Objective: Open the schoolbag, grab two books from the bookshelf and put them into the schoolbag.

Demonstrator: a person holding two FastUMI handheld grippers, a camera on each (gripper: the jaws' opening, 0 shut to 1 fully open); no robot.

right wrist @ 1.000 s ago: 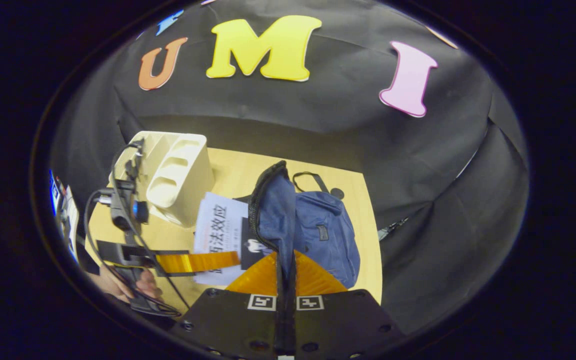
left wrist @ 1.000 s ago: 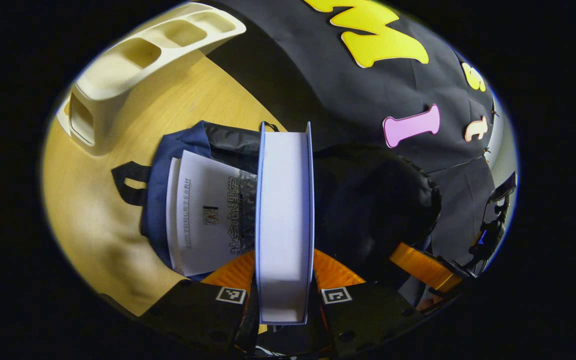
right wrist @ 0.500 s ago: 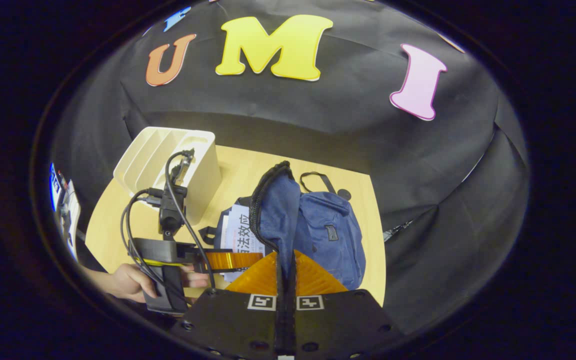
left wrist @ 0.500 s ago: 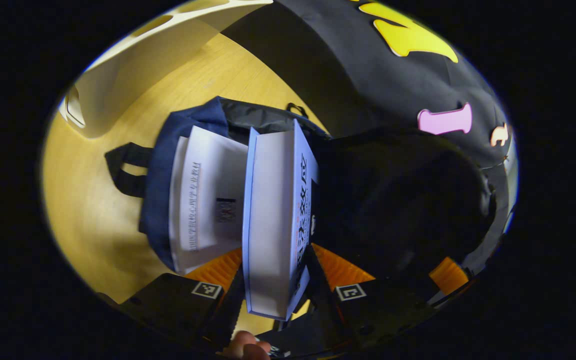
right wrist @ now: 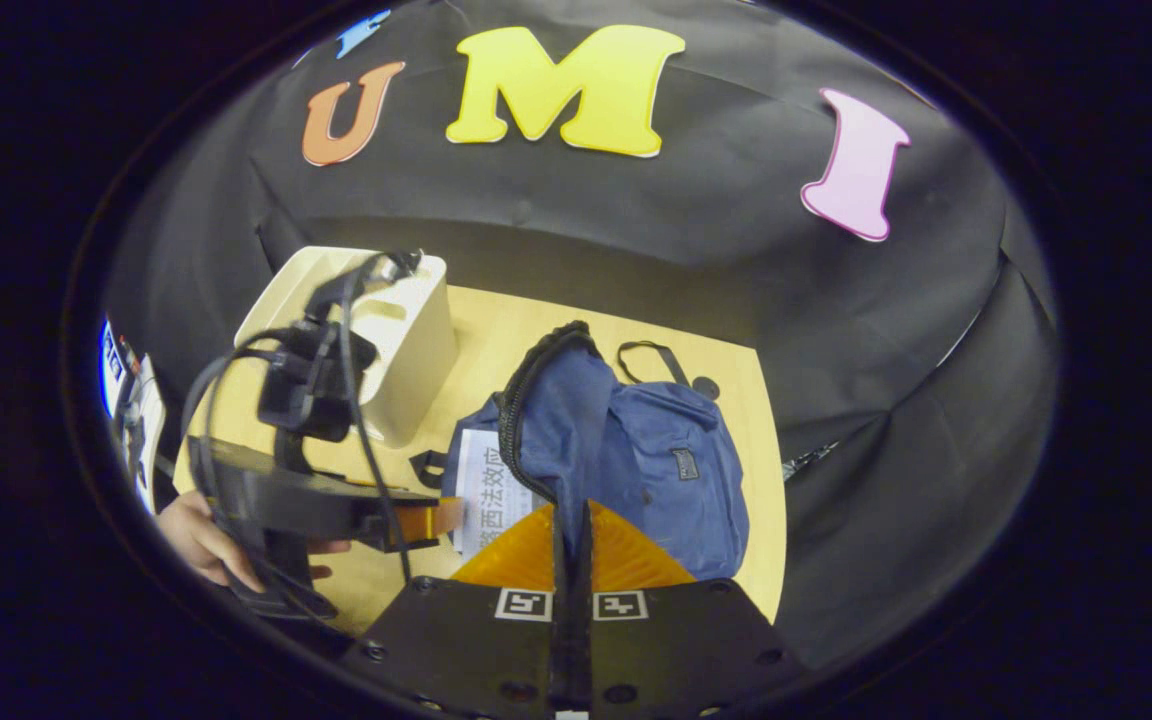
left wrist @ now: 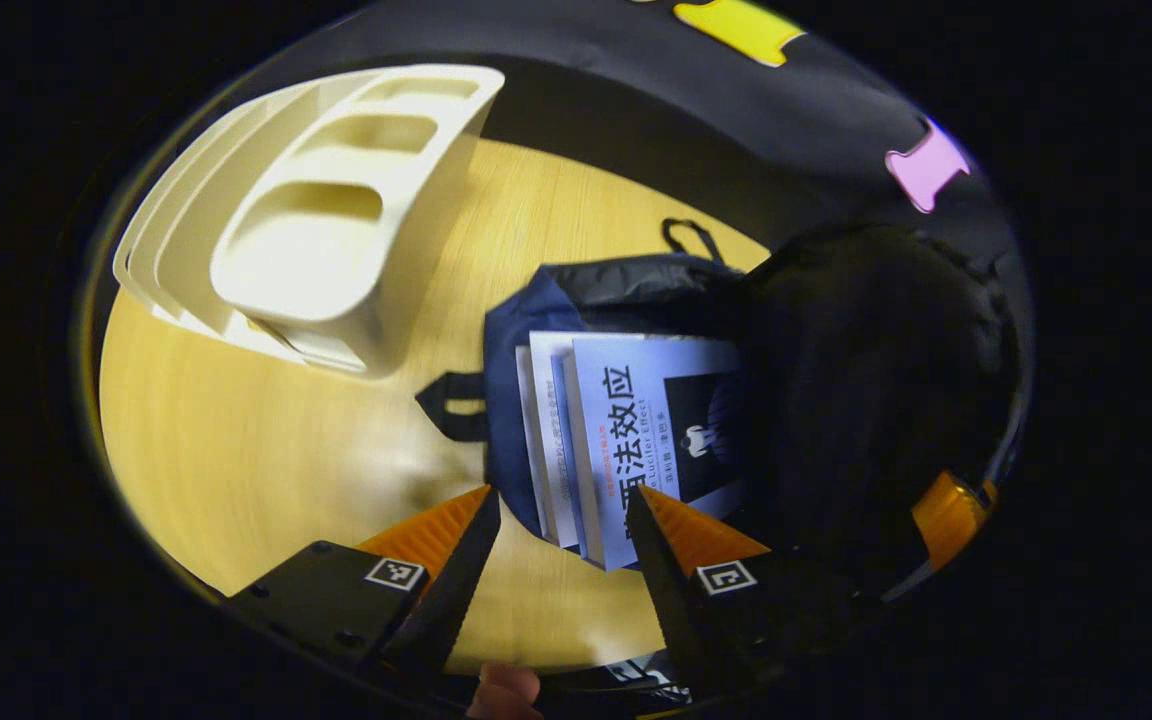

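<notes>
The cream plastic slotted bookshelf (left wrist: 316, 210) stands on the light wooden table (left wrist: 236, 450), left of the navy fabric schoolbag (right wrist: 656, 470). Two white paperback books (left wrist: 636, 430) lie stacked inside it. The left gripper (left wrist: 561, 520) is spread wide, empty, near the books. The right gripper (right wrist: 570, 530) pinches the raised bag flap (right wrist: 561, 440).

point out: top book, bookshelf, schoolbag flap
top book (left wrist: 651, 430): left gripper view, middle of its cover.
bookshelf (left wrist: 306, 240): left gripper view, its slotted side.
schoolbag flap (right wrist: 561, 440): right gripper view, blue fabric above the fingers.
</notes>
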